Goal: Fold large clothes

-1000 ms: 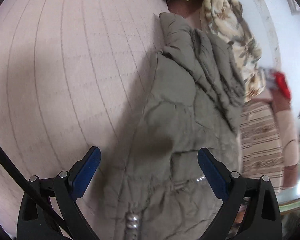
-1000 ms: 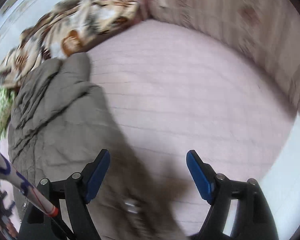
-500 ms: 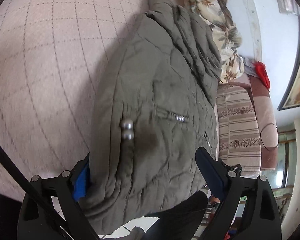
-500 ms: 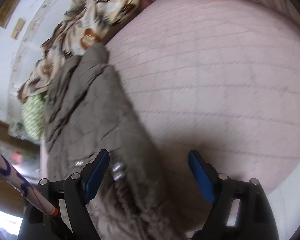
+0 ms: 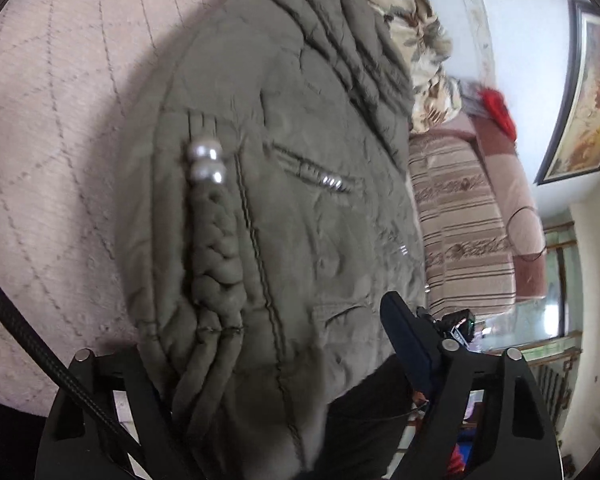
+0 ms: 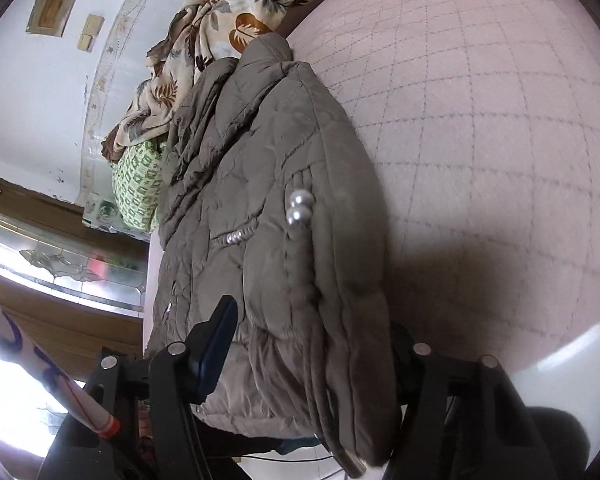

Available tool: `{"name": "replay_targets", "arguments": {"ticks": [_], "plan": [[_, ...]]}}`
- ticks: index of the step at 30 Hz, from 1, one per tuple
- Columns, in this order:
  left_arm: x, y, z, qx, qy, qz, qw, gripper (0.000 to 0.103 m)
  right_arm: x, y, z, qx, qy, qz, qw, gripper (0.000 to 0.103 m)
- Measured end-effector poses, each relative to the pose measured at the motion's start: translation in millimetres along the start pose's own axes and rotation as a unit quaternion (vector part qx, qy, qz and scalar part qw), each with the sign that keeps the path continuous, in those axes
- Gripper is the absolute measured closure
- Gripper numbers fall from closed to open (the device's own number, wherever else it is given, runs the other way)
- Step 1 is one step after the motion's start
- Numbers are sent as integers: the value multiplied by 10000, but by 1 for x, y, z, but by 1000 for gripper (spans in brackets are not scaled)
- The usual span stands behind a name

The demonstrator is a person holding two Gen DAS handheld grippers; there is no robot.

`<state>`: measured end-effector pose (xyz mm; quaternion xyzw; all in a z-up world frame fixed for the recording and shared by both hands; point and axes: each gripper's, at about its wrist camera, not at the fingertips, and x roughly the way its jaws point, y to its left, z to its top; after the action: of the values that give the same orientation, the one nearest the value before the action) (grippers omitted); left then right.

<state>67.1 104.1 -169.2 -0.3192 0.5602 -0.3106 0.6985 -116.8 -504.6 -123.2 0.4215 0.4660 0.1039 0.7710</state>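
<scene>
An olive-grey quilted jacket lies lengthwise on a pink quilted bed cover, collar far and hem near. A braided cord ends in two pearl beads. My left gripper straddles the near hem and its jaws are closing. The hem hides its left finger, and its right blue pad stands at the fabric's edge. In the right wrist view the same jacket fills the gap of my right gripper, whose jaws are also closing. Its left pad sits beside the hem, and the fabric covers the right finger.
A floral cloth and a green patterned pillow lie beyond the collar. A striped sofa with a red item stands to the right. The bed cover spreads wide beside the jacket. A white stick crosses the lower left.
Both grippers drew back toward the jacket's near hem and tilted down. The hem now lies between each pair of jaws, and both pairs have narrowed.
</scene>
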Motion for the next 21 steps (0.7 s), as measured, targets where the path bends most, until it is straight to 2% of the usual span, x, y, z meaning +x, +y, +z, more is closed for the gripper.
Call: {"name": "replay_targets", "arguments": {"ticks": [3, 8, 9, 11, 13, 14, 15, 17, 19, 21], "plan": [[3, -5, -2, 133, -63, 141, 9998, 20, 12, -6, -13, -5, 214, -116, 9997, 38], [0, -5, -9, -9, -219, 230, 9995, 20, 14, 6, -21, -171, 9, -363, 9992, 38], [0, -8, -13, -36, -238, 341, 9991, 20, 14, 8, -22, -188, -16, -376, 9991, 38], [3, -17, -18, 44, -168, 646, 9978, 20, 17, 12, -26, -188, -7, -338, 9993, 47], [9, -33, -23, 322, -72, 1186, 9924, 20, 20, 14, -28, -165, 31, -335, 9993, 53], [10, -37, -24, 415, -67, 1342, 9901, 22, 20, 15, -29, -165, 33, -375, 9992, 54], [10, -43, -25, 521, -126, 1589, 9858, 28, 19, 13, -30, -158, 32, -401, 9991, 55], [7, -45, -23, 416, -178, 2025, 9782, 75, 18, 15, -28, -159, 31, -435, 9989, 60], [-1, -40, -20, 31, -220, 1845, 9826, 82, 14, 19, -27, -187, -13, -478, 9987, 68], [-12, -42, -22, -110, -391, 1724, 9842, 85, 7, 22, -25, -187, -75, -444, 9988, 74]]}}
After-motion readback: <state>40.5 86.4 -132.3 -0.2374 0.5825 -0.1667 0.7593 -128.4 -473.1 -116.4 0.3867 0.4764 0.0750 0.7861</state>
